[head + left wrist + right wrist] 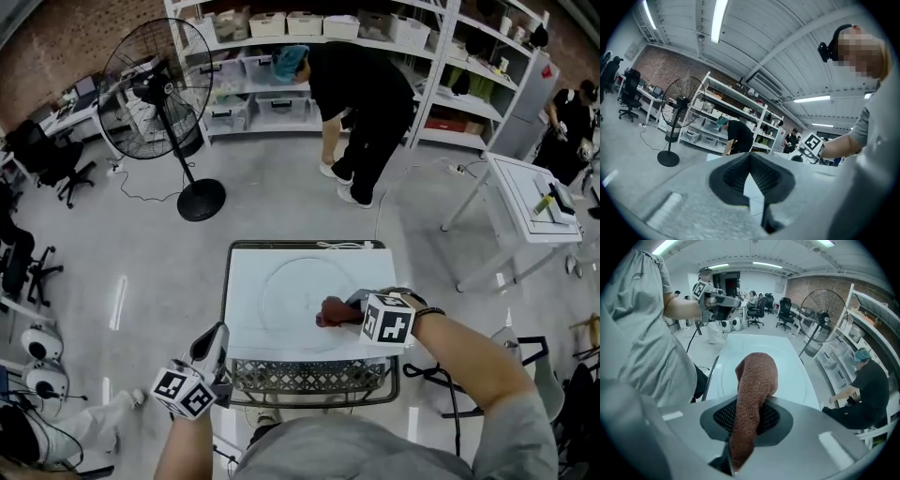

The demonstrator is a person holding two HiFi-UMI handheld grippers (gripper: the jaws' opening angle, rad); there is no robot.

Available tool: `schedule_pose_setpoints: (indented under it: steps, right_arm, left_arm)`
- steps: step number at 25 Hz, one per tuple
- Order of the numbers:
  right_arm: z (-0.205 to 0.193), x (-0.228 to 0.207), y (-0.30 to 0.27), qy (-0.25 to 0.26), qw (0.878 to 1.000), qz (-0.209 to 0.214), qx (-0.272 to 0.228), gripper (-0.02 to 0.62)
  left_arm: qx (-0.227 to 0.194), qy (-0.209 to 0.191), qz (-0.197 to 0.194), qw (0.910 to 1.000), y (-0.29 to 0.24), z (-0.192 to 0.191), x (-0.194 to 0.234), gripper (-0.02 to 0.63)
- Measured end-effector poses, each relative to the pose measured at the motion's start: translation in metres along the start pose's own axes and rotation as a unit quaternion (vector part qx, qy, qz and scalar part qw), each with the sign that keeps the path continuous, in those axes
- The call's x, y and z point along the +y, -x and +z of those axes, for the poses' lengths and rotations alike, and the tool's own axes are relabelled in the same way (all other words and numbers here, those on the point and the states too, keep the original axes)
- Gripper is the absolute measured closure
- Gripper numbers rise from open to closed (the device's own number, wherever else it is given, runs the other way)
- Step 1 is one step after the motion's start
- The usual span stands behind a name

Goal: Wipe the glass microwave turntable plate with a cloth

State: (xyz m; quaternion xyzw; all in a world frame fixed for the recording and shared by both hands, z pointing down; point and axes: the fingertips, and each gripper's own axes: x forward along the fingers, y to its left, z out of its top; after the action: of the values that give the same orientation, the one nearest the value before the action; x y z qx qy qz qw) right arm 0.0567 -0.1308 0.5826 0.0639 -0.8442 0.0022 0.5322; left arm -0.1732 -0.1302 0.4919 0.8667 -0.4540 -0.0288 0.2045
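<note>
Red-brown cloth (pixel 330 312) squeezed tight in right hand-held gripper (pixel 347 308), middle of frame. Glass plate (pixel 292 289) just left of it on counter (pixel 246 330), maybe touching. Left hand-held gripper (pixel 214 339) closed, empty, lower left, farther.

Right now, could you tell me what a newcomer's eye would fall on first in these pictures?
First, the reddish-brown cloth clamped in the right gripper, down on the glass turntable plate on the white table. Then the left gripper, shut and empty, by the table's near left corner, and the black standing fan on the floor beyond.
</note>
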Motion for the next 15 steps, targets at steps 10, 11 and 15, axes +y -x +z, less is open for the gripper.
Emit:
schedule_pose_setpoints:
  steps: [10,11,15]
  right_arm:
    - [0.152,0.034,-0.082,0.056,0.997,0.049,-0.015,0.531]
    - [0.158,0.036,-0.087,0.057,0.997,0.051,-0.013,0.531]
    - [0.165,0.039,-0.100,0.058,0.997,0.055,-0.003,0.531]
  left_arm:
    - [0.026,-0.032,-0.008,0.9991,0.028,0.017,0.092,0.606]
    - [0.028,-0.034,-0.012,0.9990,0.029,0.018,0.096,0.606]
    - [0.033,-0.033,-0.022,0.9986,0.031,0.021,0.102,0.606]
